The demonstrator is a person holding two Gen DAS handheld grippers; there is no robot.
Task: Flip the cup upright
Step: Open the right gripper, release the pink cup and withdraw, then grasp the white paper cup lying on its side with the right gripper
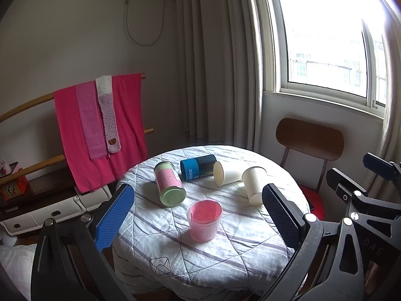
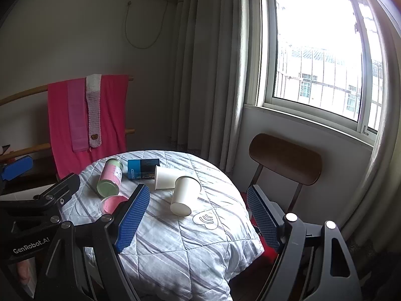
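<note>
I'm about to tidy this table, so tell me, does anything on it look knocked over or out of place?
Yes. Four containers are tipped over: the white cup leaning at the right, a second white cup on its side behind it, the blue can and the pink and green can. Only the pink cup stands upright. Nothing looks spilled.

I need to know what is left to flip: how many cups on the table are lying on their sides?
4: pink-and-green cup at left, blue cup behind, white cup beside it, second white cup rightmost. The pink cup stands upright.

Round table point(image 1: 250, 263) w/ striped quilt point(image 1: 225, 238), cups point(image 1: 254, 185), cans point(image 1: 170, 184)
</note>
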